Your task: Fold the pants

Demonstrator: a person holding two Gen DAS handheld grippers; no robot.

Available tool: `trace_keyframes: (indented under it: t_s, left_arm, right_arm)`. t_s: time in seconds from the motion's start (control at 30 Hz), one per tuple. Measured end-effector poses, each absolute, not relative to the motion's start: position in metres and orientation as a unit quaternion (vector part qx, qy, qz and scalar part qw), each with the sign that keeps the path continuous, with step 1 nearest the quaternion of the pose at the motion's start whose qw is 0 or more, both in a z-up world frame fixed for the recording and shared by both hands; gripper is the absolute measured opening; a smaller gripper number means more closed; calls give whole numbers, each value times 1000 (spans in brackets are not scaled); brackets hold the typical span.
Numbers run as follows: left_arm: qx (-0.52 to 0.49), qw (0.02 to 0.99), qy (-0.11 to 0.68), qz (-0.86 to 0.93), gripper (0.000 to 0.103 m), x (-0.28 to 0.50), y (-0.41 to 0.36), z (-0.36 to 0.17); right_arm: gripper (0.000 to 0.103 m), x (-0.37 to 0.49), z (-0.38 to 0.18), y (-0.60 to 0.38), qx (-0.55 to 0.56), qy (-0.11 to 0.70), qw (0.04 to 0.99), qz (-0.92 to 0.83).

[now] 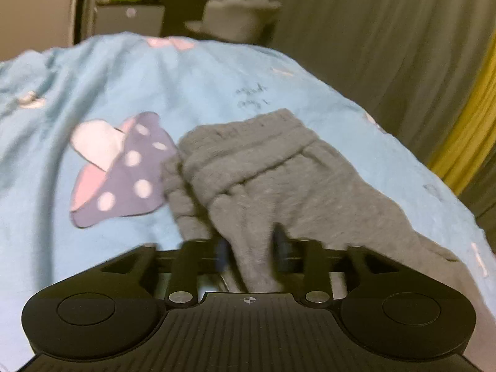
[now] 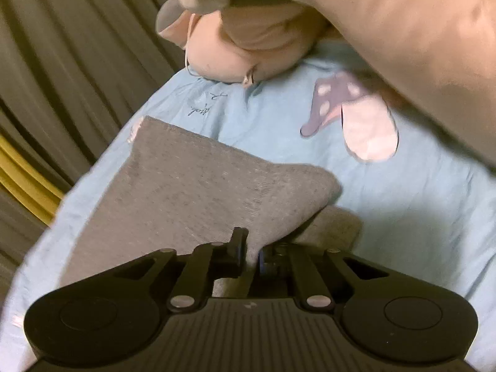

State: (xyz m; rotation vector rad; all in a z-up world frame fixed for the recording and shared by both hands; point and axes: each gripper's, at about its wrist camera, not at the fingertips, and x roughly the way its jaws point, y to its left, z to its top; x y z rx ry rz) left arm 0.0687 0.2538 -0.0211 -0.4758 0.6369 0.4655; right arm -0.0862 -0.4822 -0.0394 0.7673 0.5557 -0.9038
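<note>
- left hand-held gripper (image 1: 251, 248): pitched down, jaws partly apart, grey cloth between them, pads seem clear of it
- right hand-held gripper (image 2: 251, 255): pitched down, narrow gap, pinching cloth

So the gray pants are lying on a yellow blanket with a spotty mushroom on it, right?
Not quite. The blanket is light blue, not yellow, as the left wrist view shows. The gray pants do lie on it, and the spotty mushroom is printed on it beside them.
</note>
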Motion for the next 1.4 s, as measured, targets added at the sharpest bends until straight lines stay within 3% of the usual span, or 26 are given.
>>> trace_keyframes:
  t_s: [0.03, 0.1, 0.17, 0.3, 0.5, 0.6, 0.77, 0.83, 0.87, 0.9, 0.97, 1.07, 1.17, 1.27, 1.4]
  left_arm:
    - [-226, 897, 297, 236, 72, 65, 251, -15]
    - [-213, 895, 275, 278, 96, 60, 249, 0]
    - [-200, 902, 241, 297, 96, 49, 244, 16]
    - [-168, 920, 199, 294, 100, 37, 223, 47]
    - [-86, 914, 320, 235, 102, 62, 164, 7]
    - [-64, 862, 418, 278, 103, 82, 164, -22]
    - [-112, 853, 386, 332, 103, 69, 189, -25]
    - [-159, 844, 400, 319, 103, 68, 202, -32]
    - [-173, 842, 400, 317, 103, 65, 206, -35]
    - [-182, 841, 398, 317, 103, 64, 207, -36]
    - [-185, 841, 395, 320, 103, 65, 208, -38]
    - [-177, 843, 394, 322, 103, 67, 207, -37]
    - [-184, 843, 391, 321, 103, 64, 204, -39]
    - [-187, 843, 389, 321, 103, 63, 204, -40]
    - [-187, 843, 388, 320, 103, 63, 204, -41]
  right_arm:
    - [25, -87, -33, -478, 337, 255, 794, -438]
    - [62, -90, -24, -473, 294, 246, 787, -484]
    - [74, -95, -13, -464, 249, 224, 782, -526]
    - [74, -89, 4, -446, 227, 198, 819, -489]
    - [90, -10, 17, -374, 164, 266, 914, -259]
    - [90, 35, 16, -332, 130, 309, 932, -136]
    - [90, 98, 8, -276, 119, 349, 929, -31]
    - [87, 119, 4, -255, 111, 353, 929, -4]
    - [76, 128, 3, -244, 114, 354, 928, 13]
    - [53, 140, 2, -233, 121, 356, 926, 35]
    - [29, 160, -2, -207, 131, 372, 916, 69]
    - [23, 179, -10, -167, 110, 392, 906, 116]
    - [23, 179, -18, -120, 79, 388, 901, 177]
    - [17, 199, -43, -81, 4, 419, 897, 143]
    - [16, 235, -53, -67, -28, 379, 920, 93]
